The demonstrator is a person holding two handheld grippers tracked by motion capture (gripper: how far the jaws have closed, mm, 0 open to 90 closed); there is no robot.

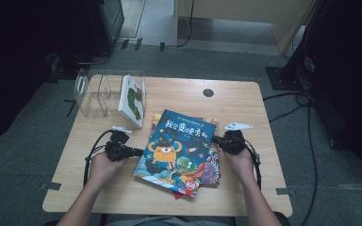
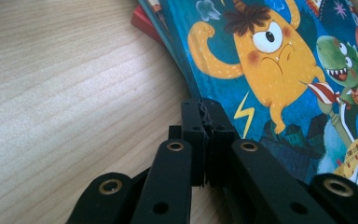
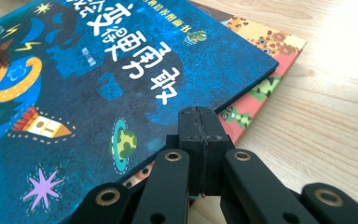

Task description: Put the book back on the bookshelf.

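Note:
A stack of picture books lies in the middle of the wooden table (image 1: 245, 99). Its top one is a blue book (image 1: 176, 146) with a yellow monster and a green dinosaur on the cover (image 2: 279, 60) (image 3: 98, 84). A red and patterned book (image 3: 256, 93) pokes out under it. My left gripper (image 1: 140, 152) is shut and empty, its tips at the blue book's left edge (image 2: 204, 108). My right gripper (image 1: 215, 140) is shut and empty too, tips at the book's right edge (image 3: 200, 114).
A clear acrylic book rack (image 1: 94, 92) stands at the table's back left, with a white and green book (image 1: 133, 100) upright at its right end. A dark cable hole (image 1: 208, 92) sits near the back edge. Cables trail from both grippers.

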